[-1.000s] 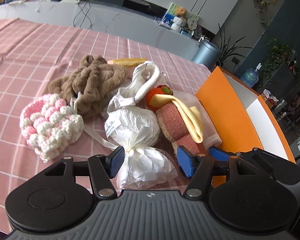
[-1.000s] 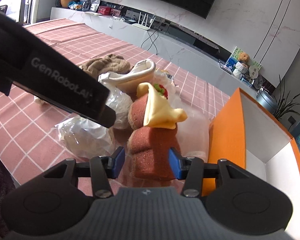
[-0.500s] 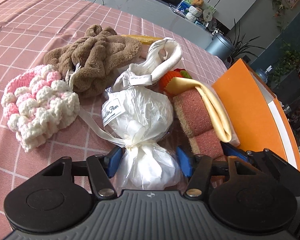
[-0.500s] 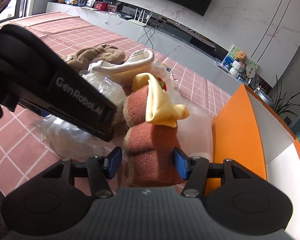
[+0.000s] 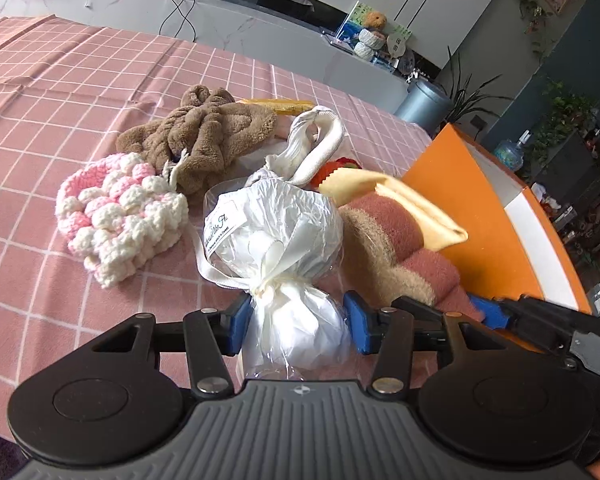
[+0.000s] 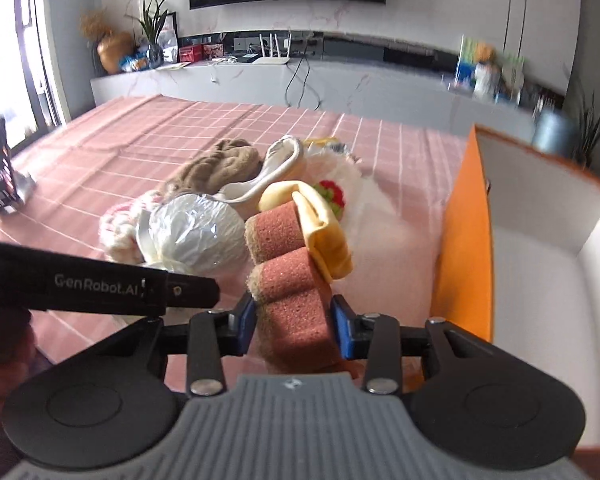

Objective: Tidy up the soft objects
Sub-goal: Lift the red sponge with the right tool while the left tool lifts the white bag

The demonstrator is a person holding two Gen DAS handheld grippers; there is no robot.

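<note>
Sponge (image 6: pixel 290 300), reddish-brown and lumpy, sits low at the centre of the right wrist view, pinched between the blue pads of the right gripper (image 6: pixel 293 326), whose jaws have just been closing onto it. A yellow cloth (image 6: pixel 326 236) drapes over its far end. In the left wrist view, a white wrapped bundle (image 5: pixel 288 264) tied with ribbon lies at lower centre; the left gripper (image 5: pixel 296 330) has just been narrowing around its tail end, and both pads appear to touch the wrapping. Left of the bundle rests a pink and white crochet piece (image 5: pixel 120 216); above it, a brown plush towel (image 5: pixel 204 136) and a white padded loop (image 5: pixel 320 140). All lie on a pink checked tablecloth (image 5: pixel 80 80). An orange box (image 6: pixel 532 248) with a white inside stands open at the right of both views.
</note>
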